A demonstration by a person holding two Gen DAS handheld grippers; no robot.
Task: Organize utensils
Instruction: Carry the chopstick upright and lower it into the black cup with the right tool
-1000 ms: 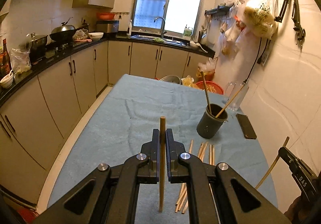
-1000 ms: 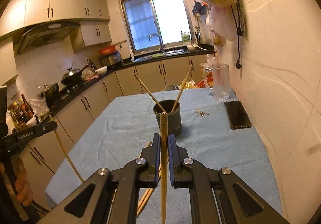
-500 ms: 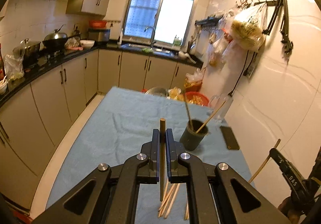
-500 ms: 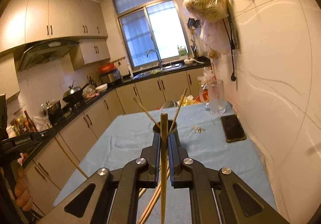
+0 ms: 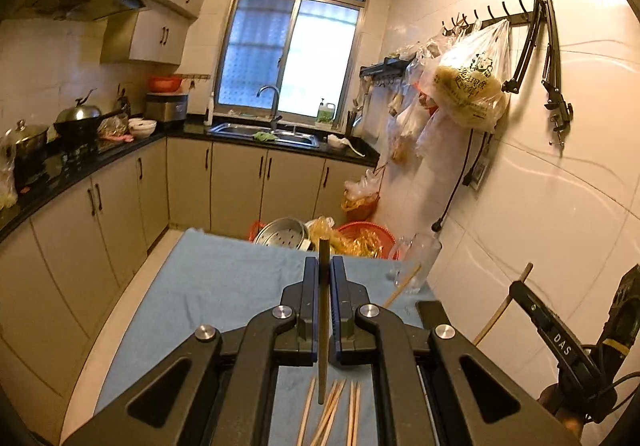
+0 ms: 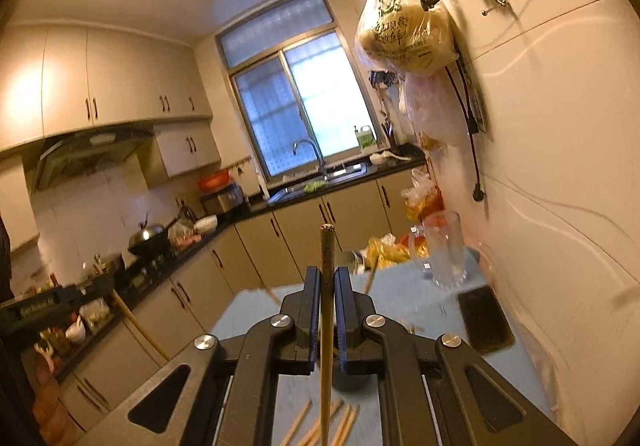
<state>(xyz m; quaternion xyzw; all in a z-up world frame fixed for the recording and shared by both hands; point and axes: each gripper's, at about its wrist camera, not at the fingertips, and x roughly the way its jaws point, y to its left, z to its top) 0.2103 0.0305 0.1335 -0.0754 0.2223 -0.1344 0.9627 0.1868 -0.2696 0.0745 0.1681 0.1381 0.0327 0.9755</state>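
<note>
Wooden chopsticks are the task's things: one chopstick point(image 5: 323, 310) is pinched upright between the closed jaws of the left gripper point(image 5: 323, 306), and a second chopstick point(image 6: 326, 306) is clamped the same way in the right gripper point(image 6: 327, 310), each held near its upper part with the long lower end hanging free. More loose chopsticks point(image 5: 332, 412) are scattered on the blue tablecloth point(image 5: 224, 286) below both grippers. The dark holder cup point(image 6: 352, 380) is mostly hidden behind the right gripper's fingers, with sticks already leaning out of it. Each stick is judged light, stiff and smooth, so it may pivot or slip in a narrow pinch; a hold nearer the middle would probably steady it. A glass pitcher point(image 6: 442, 250) and a dark phone point(image 6: 484, 320) are seen beyond, near the tiled wall point(image 5: 540, 206).
</note>
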